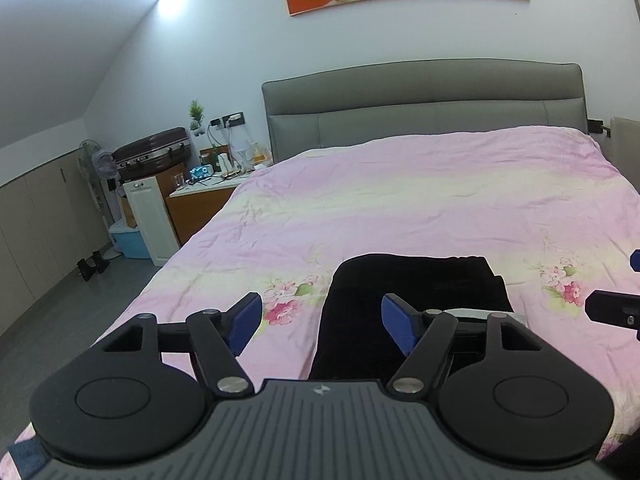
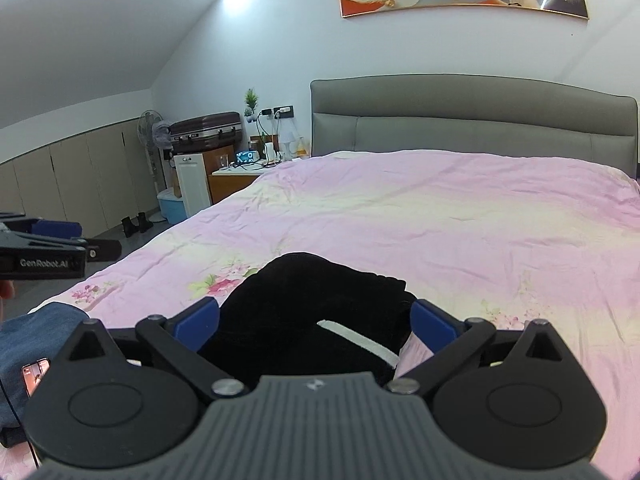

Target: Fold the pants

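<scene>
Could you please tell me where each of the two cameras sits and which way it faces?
Left wrist: on the left gripper, open, facing the headboard; black pants ahead; the right gripper's tip at the right edge.
Right wrist: on the right gripper, open, directly over the pants; left gripper at the left edge.
Shared: pants, pink bedspread, headboard, nightstand.

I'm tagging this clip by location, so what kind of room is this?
A bedroom, most likely: a bed with a grey padded headboard, a cluttered nightstand beside it, and black pants lying on the bed.
</scene>
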{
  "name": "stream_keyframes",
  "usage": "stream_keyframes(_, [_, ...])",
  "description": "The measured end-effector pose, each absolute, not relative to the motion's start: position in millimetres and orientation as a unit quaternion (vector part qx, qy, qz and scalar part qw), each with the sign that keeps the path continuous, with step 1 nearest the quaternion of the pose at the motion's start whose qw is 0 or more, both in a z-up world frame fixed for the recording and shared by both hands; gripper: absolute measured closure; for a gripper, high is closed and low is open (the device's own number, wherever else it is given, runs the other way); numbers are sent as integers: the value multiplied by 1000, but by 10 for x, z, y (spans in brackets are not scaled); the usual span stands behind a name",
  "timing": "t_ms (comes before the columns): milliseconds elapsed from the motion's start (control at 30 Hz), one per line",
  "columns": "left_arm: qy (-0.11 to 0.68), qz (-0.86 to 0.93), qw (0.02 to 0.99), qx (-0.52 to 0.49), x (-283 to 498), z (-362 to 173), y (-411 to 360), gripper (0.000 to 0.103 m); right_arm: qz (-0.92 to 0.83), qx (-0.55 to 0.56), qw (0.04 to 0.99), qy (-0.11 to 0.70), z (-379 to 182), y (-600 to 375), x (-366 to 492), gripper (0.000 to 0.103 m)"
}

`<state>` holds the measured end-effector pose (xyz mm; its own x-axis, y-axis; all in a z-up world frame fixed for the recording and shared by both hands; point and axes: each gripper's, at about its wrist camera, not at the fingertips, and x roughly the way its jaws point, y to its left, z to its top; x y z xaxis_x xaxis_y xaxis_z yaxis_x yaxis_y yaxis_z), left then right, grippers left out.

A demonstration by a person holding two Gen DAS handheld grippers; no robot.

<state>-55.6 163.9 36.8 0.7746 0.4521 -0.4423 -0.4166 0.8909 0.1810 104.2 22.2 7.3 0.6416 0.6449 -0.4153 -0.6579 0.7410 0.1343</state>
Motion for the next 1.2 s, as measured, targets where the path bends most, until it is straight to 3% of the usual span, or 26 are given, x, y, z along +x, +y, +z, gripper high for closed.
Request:
stream_keyframes(267, [275,233,932,43,-609,-100,1454,17,336,-54,921,189,-280,263,767,5])
stream_keyframes(633, [333,223,916,0,-422,-575,1503,14,318,-69,907,268,-765,532,1114,5])
stream_keyframes(1200, [361,217,906,-41,-391,-668,1476,14,315,-65,899,296,-898,512,1190,5])
